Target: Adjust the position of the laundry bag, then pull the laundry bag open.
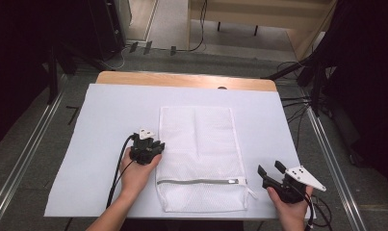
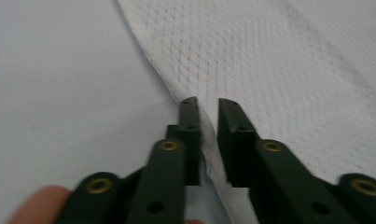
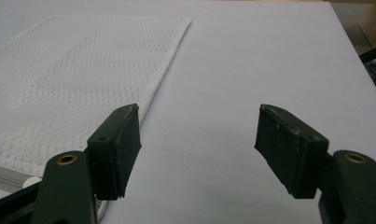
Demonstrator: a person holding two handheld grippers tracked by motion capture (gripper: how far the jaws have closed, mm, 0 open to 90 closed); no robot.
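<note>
Here, the left gripper [image 2: 208, 108] seems nearly clenched on the mesh bag's [image 1: 201, 149] edge; thin fabric could slip. The right gripper [image 3: 198, 140] is held released beside it.

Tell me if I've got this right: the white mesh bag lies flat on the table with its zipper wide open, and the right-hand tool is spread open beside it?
Not quite: the zipper on the mesh bag is closed, as the high view shows. The right gripper is indeed open beside it.

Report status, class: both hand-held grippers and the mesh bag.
Left hand-held gripper nearly closed astride white mesh zip bag's edge. Right hand-held gripper open, empty. Nothing obstructing.
</note>
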